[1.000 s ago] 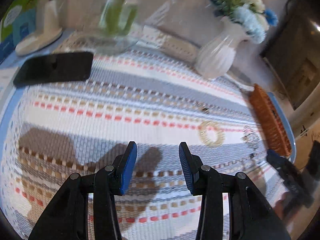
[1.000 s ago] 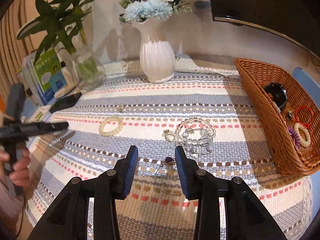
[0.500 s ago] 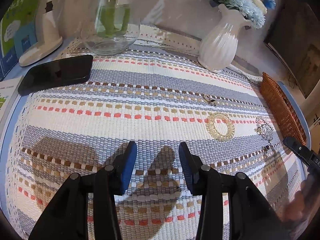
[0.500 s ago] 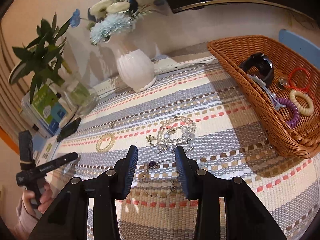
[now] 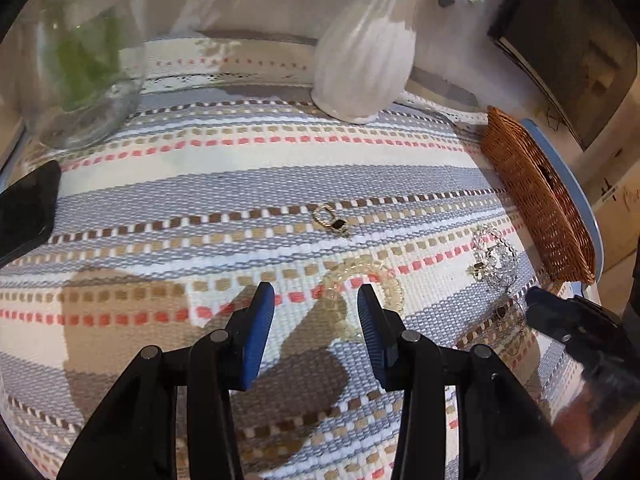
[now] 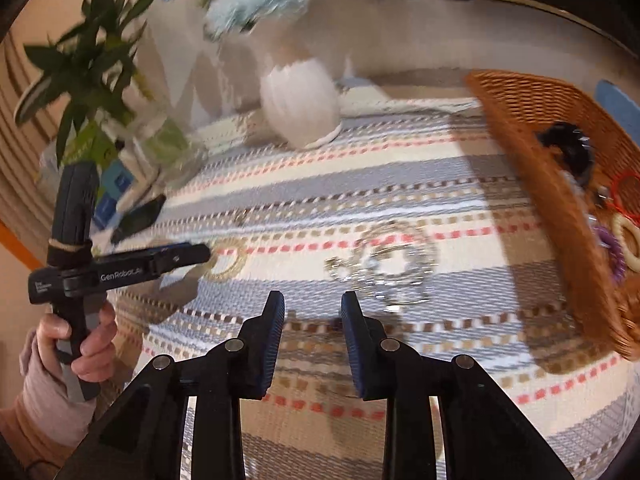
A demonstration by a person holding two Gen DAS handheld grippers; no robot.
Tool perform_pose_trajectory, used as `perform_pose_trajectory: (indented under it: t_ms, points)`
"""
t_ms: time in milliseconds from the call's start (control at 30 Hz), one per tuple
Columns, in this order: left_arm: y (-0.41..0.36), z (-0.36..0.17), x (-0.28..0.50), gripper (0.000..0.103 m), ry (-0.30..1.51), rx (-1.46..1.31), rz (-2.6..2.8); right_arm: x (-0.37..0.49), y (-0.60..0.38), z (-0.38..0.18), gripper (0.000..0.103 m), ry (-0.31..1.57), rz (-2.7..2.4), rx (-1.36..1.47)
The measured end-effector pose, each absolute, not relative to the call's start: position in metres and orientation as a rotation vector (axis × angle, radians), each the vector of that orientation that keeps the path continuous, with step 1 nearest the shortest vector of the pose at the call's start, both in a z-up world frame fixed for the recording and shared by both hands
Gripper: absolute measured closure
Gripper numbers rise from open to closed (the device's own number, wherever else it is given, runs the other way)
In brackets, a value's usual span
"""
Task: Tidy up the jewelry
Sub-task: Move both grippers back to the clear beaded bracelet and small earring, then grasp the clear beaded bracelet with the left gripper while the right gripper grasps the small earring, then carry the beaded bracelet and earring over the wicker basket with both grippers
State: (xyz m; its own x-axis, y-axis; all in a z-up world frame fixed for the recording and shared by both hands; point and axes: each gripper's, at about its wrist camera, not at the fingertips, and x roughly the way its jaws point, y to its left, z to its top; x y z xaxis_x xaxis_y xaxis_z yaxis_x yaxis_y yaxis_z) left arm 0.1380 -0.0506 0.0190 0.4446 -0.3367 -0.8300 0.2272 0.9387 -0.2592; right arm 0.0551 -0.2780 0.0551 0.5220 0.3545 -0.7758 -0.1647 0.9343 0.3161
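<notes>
- On the striped woven mat covering the tabletop, jewelry lies loose, none of it grasped.
- L gripper hangs just above the mat, jaws spread apart w/ nothing between them; beige bead bracelet lies right ahead of its fingertips, partly hidden behind the R finger.
- Small ring w/ dark stone sits farther out, apart from the bracelet, toward the white ribbed vase.
- Clear crystal bracelet cluster is off to the R side, near the wicker basket but not touching it.
- R gripper also released, jaws parted & empty, low over the mat; crystal cluster lies just beyond its R finger. View is motion-blurred.
- Basket holds a black round item, red loop, purple coil & cream ring.
- L gripper shows in the R view, tip at the beige bracelet; whether it touches can't be told.
- Black phone lies at the mat's L edge, beside the glass vase w/ green stems.
</notes>
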Motion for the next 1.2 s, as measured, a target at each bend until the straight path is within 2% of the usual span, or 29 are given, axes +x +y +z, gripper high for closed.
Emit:
perform_pose_trajectory:
  t_ms: [200,467,600,633,700,733,767,833,1200]
  points:
    - [-0.064,0.017,0.133,0.059,1.012,-0.026,-0.362,0.081,-0.258,0.031,0.076,1.051,0.224,0.154]
    - [-0.078,0.013,0.132,0.059,0.975,0.048,-0.363,0.098,-0.261,0.029,0.075,1.030,0.174,0.149]
    - [-0.078,0.012,0.130,0.060,0.962,0.066,-0.358,0.100,-0.246,0.028,0.075,1.011,0.147,0.062]
    - [-0.078,0.012,0.130,0.063,0.958,0.074,-0.355,0.098,-0.242,0.028,0.076,1.006,0.140,0.033]
    - [-0.082,0.011,0.128,0.079,0.942,0.113,-0.328,0.095,-0.237,0.028,0.084,1.000,0.132,-0.006]
    - [-0.084,0.011,0.127,0.096,0.937,0.124,-0.329,0.094,-0.235,0.028,0.084,0.995,0.129,-0.019]
    - [-0.085,0.012,0.127,0.096,0.940,0.118,-0.348,0.093,-0.233,0.028,0.085,0.993,0.132,-0.027]
    - [-0.085,0.013,0.126,0.096,0.943,0.112,-0.354,0.089,-0.232,0.030,0.095,0.980,0.136,-0.041]
    - [-0.086,0.058,0.105,0.096,0.856,0.052,-0.438,0.055,-0.269,0.078,0.095,0.909,0.259,0.190]
